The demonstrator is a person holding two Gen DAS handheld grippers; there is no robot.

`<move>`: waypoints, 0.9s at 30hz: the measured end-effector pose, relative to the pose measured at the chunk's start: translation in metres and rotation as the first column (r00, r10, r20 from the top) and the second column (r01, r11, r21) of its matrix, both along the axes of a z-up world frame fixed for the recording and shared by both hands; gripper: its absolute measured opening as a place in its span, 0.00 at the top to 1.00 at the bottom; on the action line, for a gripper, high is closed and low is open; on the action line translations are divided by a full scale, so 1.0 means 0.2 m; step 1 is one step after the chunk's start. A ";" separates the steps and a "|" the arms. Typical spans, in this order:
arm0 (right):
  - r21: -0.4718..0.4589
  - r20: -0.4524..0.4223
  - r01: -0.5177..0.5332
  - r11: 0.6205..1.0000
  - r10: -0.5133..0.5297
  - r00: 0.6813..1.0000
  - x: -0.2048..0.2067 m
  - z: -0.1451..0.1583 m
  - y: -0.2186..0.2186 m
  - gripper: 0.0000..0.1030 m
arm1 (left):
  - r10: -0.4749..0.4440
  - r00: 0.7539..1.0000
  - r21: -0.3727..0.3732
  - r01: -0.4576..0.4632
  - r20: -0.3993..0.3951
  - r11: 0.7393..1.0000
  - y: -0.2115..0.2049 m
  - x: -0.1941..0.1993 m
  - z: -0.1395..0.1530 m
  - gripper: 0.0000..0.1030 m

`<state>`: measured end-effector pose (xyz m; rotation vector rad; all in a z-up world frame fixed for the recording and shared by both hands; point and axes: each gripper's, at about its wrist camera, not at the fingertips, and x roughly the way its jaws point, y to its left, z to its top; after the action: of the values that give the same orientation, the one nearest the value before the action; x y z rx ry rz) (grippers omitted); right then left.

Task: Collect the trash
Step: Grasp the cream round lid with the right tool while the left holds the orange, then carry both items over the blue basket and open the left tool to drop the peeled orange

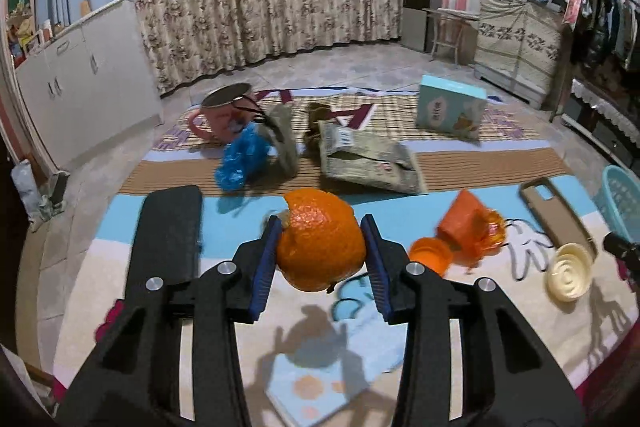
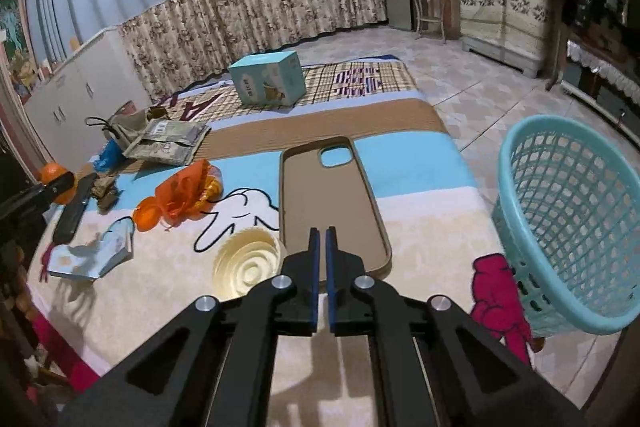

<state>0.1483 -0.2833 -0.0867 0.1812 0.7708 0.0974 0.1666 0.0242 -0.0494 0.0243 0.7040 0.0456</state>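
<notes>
The left gripper point(image 1: 322, 247) holds the orange peel point(image 1: 322, 241) between its blue pads, lifted above the mat point(image 1: 400, 219). The peel seems light, soft and hollow, so a gentle grip across its sides, as now, should be enough. The right gripper point(image 2: 320, 233) is closed and empty. The basket point(image 2: 568, 223) stands at 3 o'clock of it.
</notes>
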 end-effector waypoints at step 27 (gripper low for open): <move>-0.252 -0.029 -0.044 0.967 0.038 0.999 0.03 -0.14 0.36 0.40 | -0.019 0.999 -0.042 0.018 -0.038 0.999 0.03 -0.05 -0.18 0.61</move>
<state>0.1538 -0.2106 -0.1138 -0.0758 0.8040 0.0359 0.1575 0.0300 -0.0854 -0.0082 0.7427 0.0128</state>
